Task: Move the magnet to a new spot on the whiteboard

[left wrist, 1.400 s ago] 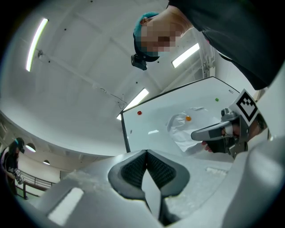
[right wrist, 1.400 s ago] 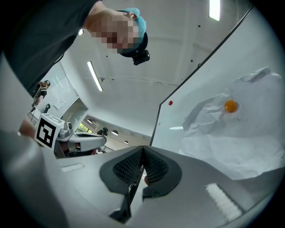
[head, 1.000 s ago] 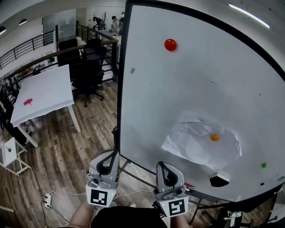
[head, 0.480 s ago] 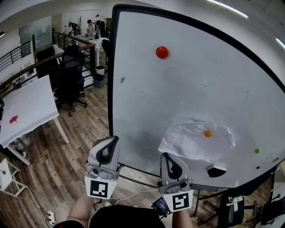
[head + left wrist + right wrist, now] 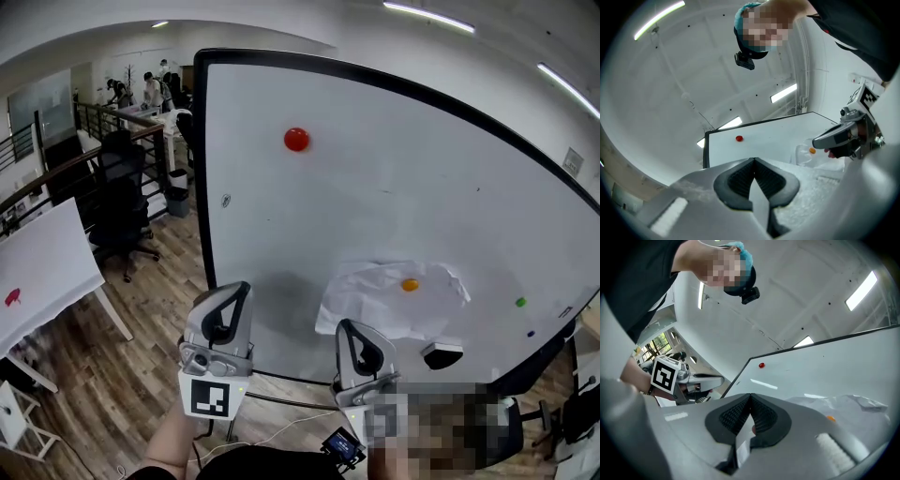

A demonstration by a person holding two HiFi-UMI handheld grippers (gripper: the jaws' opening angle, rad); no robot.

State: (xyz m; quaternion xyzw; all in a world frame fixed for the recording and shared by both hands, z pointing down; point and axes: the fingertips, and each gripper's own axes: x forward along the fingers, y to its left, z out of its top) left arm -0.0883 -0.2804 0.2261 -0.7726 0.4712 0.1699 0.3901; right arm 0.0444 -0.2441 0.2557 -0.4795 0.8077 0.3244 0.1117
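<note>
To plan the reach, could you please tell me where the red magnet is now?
In the head view the red magnet sits high on the whiteboard, towards its left edge, well above the paper sheet and orange magnet.

A white table (image 5: 47, 272) fills the left edge of the head view, with a small red object (image 5: 12, 297) lying near its lower left corner. Above and right of it, a black office chair (image 5: 117, 202) stands on the wooden plank floor (image 5: 122, 375), with a dark bin (image 5: 178, 200) just to its right. A railing (image 5: 56, 173) runs diagonally across the upper left, and people (image 5: 150, 89) stand far behind it. Long ceiling lights (image 5: 428, 18) glow along the top. A crumpled sheet of white paper (image 5: 375, 305) sits right of centre, with a black eraser (image 5: 441, 354) just below its right end. At the bottom edge a small device (image 5: 341, 446) shows a lit screen.
</note>
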